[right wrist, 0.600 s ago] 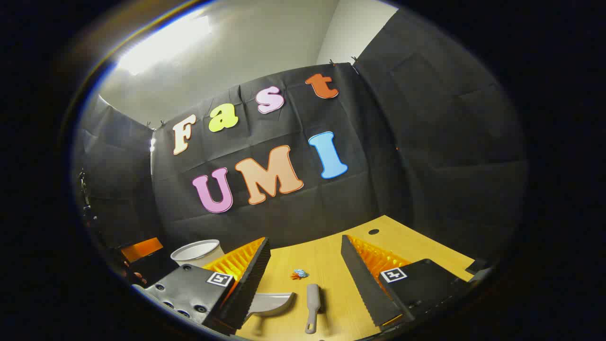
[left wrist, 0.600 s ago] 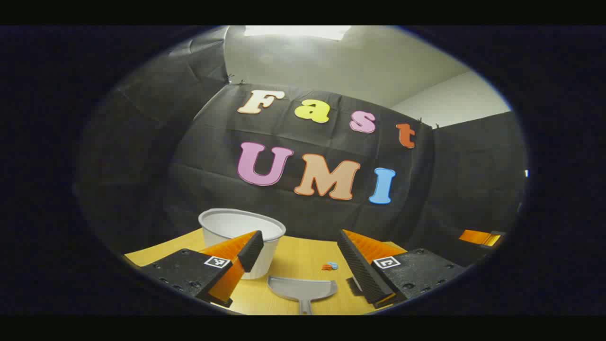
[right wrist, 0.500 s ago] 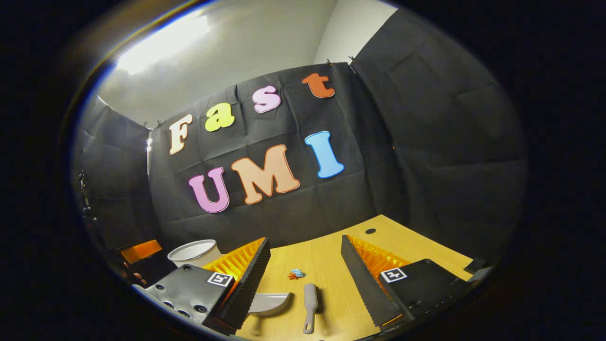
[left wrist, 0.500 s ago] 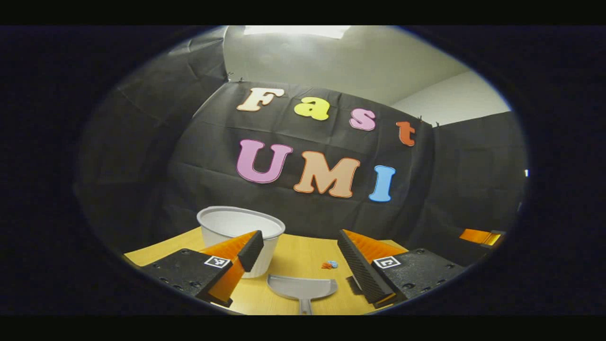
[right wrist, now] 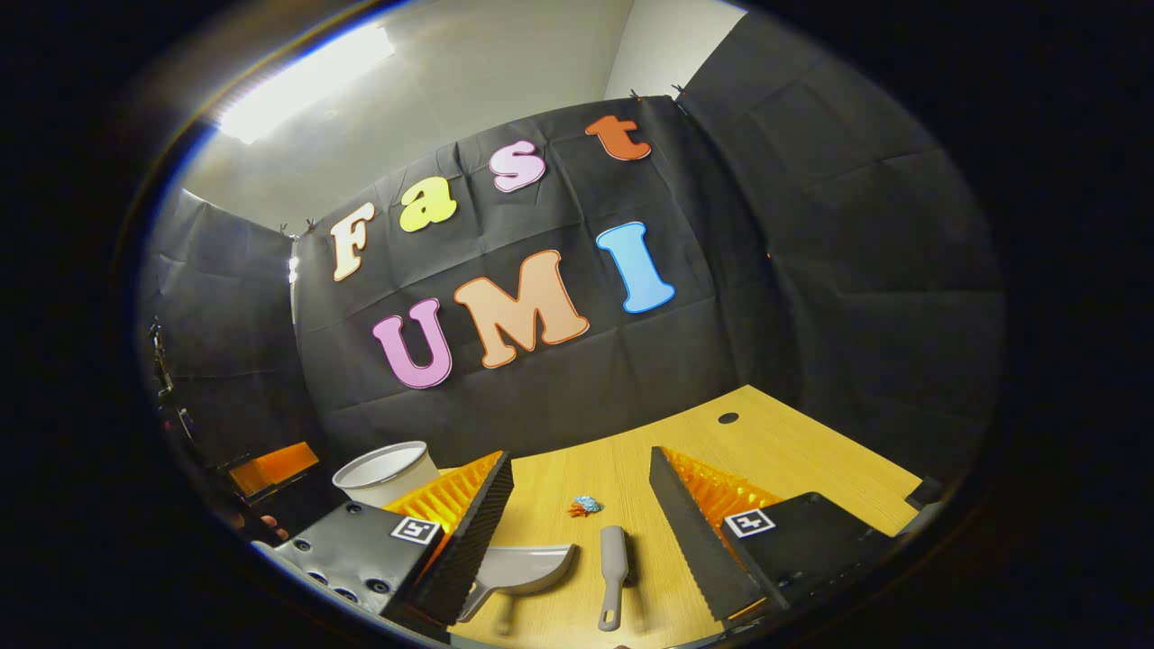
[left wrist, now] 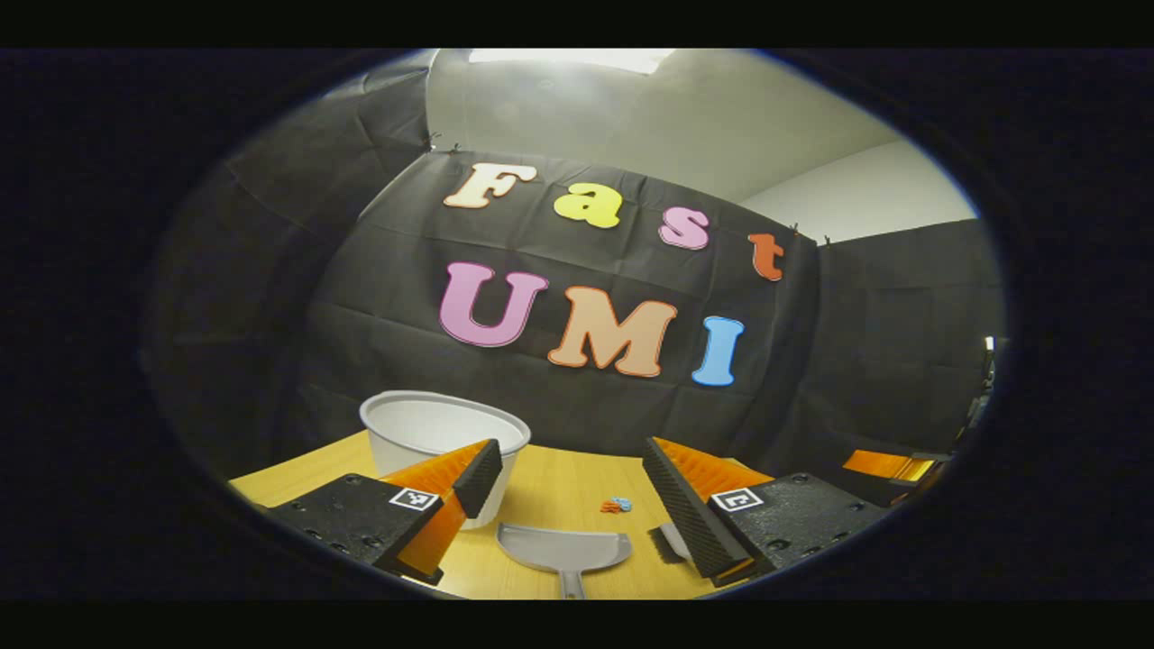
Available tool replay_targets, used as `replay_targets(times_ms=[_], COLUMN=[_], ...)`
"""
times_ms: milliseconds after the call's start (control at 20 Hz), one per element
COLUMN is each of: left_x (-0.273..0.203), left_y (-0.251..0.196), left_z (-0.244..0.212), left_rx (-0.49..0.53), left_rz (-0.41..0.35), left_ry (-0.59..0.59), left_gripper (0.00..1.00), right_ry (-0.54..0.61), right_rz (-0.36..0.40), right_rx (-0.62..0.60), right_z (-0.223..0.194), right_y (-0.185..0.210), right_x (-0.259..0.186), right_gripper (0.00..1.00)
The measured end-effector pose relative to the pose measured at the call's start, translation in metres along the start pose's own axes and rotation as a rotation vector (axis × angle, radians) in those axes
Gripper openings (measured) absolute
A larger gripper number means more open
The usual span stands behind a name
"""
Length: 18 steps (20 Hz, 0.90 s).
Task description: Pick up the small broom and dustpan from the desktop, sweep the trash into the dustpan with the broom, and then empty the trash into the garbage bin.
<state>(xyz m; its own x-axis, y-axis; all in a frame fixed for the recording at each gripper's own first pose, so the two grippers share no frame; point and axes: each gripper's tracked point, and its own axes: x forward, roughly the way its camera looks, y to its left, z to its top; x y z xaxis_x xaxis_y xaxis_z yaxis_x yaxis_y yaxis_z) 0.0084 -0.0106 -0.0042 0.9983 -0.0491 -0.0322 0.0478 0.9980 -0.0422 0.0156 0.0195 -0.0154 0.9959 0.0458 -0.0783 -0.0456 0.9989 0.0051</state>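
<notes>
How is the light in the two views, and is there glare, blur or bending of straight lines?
Left gripper view: sharp; a ceiling light glares softly at the top edge; the dustpan and garbage bin are evenly lit. Right gripper view: a stronger bright streak of ceiling light at upper left; the desk edge curves from fisheye bending; the broom casts a soft shadow to its right.

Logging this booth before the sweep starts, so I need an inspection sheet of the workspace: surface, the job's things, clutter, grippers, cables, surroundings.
Surface: wooden desktop, one round hole near its far edge.
Job's things: dustpan and small broom lie flat side by side; trash lies beyond them; garbage bin stands upright on the desk.
Clutter: nothing seen.
Grippers: left gripper open above the dustpan, holding nothing; right gripper open above the broom, holding nothing.
Cables: nothing seen.
Surroundings: black cloth walls, ceiling light overhead.
</notes>
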Motion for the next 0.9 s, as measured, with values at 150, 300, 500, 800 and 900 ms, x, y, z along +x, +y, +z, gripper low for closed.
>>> replay_targets(times_ms=[150,300,500,800,900], left_x=[-0.002,-0.005,-0.009,-0.017,-0.017], left_y=[0.001,0.006,0.005,0.004,0.004], left_z=[-0.008,-0.012,-0.006,-0.013,-0.02], left_rx=[-0.064,-0.067,-0.064,-0.064,-0.053], left_rz=[0.0,0.017,0.023,0.034,0.039], left_ry=[0.034,0.049,0.033,0.062,0.083], left_gripper=[0.93,0.94,0.94,0.93,0.94], right_ry=[-0.007,-0.003,0.016,0.03,0.053], right_rz=[-0.015,-0.012,0.008,0.034,0.035], right_rx=[-0.01,0.014,0.016,-0.007,-0.004], right_z=[0.001,0.001,-0.003,-0.008,-0.014], right_y=[-0.007,-0.005,0.002,0.01,0.01], right_x=[-0.004,-0.005,-0.006,-0.013,-0.014], right_gripper=[0.98,0.98,0.98,0.98,0.93])
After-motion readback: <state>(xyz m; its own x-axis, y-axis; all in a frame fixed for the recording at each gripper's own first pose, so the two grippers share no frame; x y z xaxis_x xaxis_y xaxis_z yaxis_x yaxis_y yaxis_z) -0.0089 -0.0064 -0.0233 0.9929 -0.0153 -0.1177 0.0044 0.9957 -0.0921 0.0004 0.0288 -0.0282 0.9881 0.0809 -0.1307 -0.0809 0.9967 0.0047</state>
